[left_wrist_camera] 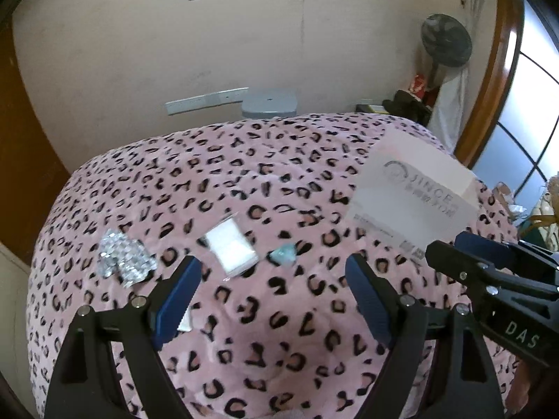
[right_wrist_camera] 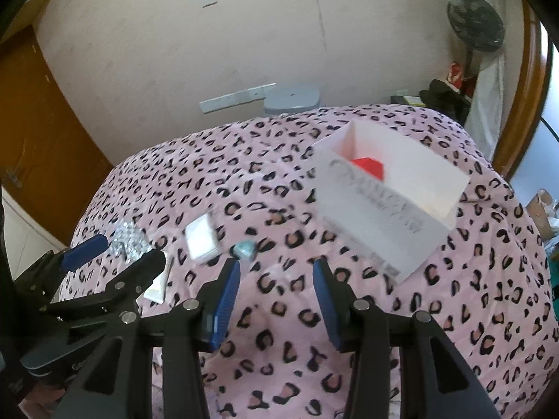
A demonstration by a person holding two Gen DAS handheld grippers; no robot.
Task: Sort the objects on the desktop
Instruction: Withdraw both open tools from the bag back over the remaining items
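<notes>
While both grippers, left (left_wrist_camera: 272,276) and right (right_wrist_camera: 276,279), hover with jaws apart and empty, a white packet (left_wrist_camera: 232,246) lies ahead. A red block (right_wrist_camera: 367,167) sits in the box (right_wrist_camera: 401,209).

A pink leopard-print blanket (left_wrist_camera: 265,317) covers the surface, beyond it a grey lid (left_wrist_camera: 269,102) and metal strip (left_wrist_camera: 206,100) by the wall (left_wrist_camera: 244,28), with a fan (left_wrist_camera: 446,40), wooden door (right_wrist_camera: 38,132) and window (left_wrist_camera: 524,111) around.
</notes>
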